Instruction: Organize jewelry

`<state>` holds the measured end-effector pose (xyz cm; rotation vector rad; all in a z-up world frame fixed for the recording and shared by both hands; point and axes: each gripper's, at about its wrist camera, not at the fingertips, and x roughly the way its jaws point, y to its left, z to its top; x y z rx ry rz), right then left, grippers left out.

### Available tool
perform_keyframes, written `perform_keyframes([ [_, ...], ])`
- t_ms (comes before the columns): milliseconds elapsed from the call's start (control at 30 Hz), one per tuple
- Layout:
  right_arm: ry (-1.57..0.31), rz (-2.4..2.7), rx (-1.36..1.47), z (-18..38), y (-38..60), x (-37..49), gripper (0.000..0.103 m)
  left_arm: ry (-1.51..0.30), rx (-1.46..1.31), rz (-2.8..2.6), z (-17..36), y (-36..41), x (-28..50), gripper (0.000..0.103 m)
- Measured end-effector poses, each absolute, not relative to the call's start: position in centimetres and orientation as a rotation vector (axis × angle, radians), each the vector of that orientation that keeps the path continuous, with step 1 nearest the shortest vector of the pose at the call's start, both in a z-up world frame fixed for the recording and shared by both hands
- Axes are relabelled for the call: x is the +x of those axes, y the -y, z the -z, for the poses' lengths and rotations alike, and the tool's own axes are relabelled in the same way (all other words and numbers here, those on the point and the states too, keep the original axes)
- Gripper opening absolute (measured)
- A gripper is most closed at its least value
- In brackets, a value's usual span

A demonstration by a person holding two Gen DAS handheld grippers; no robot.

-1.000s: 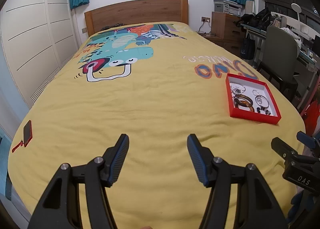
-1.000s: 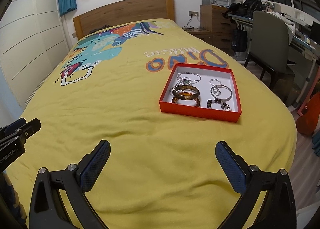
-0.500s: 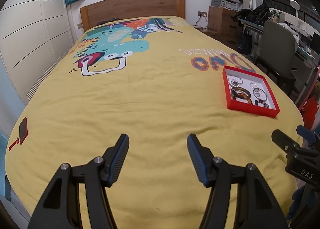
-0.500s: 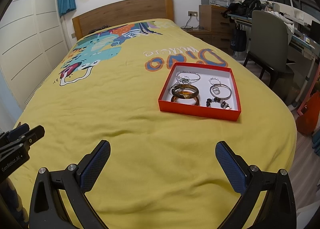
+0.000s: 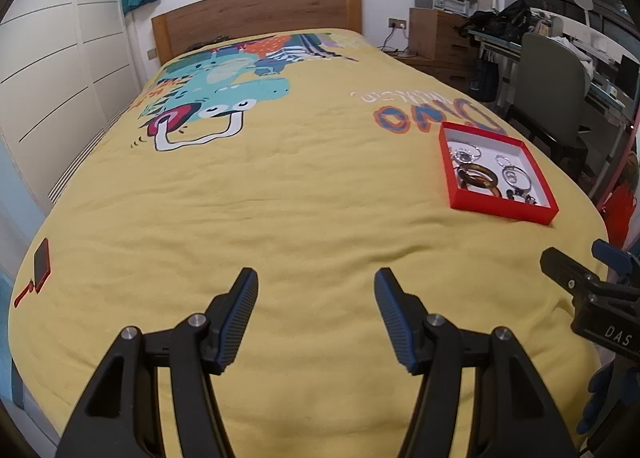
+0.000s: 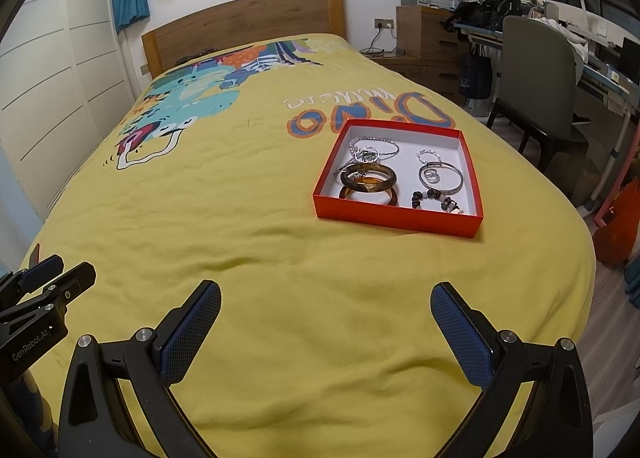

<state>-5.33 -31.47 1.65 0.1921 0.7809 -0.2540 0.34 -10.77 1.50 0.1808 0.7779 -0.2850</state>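
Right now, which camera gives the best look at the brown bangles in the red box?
The right wrist view: the brown bangles sit near its middle, large, clearly stacked in the red box. The left wrist view shows them smaller, off at the right side.

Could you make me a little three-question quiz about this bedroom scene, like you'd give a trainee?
1. True or false: the red box sits on the yellow bedspread with its lid on.
2. Multiple choice: the brown bangles in the box lie A) toward its left side, B) toward its right side, C) outside it.
3. Short answer: is anything between the fingers of the right gripper or the left gripper?

Key
1. False: the box is open, with the jewelry showing.
2. A, in the right wrist view; the silver bangle and the beaded bracelet are to their right.
3. No, both are open and empty above the bedspread.
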Motion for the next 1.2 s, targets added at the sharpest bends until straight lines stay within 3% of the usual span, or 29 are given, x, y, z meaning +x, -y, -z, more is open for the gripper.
perform_keyframes([
  [600,-0.769,0.304,0.173,-1.6,33.0,-7.4,0.103,-0.771,0.268,0.388,0.4,15.3,-1.3,0.059],
  [1200,-0.759,0.297,0.186,-1.5,32.6,-7.7,0.103,-0.781,0.262,0.383,0.5,14.8,-1.7,0.059],
])
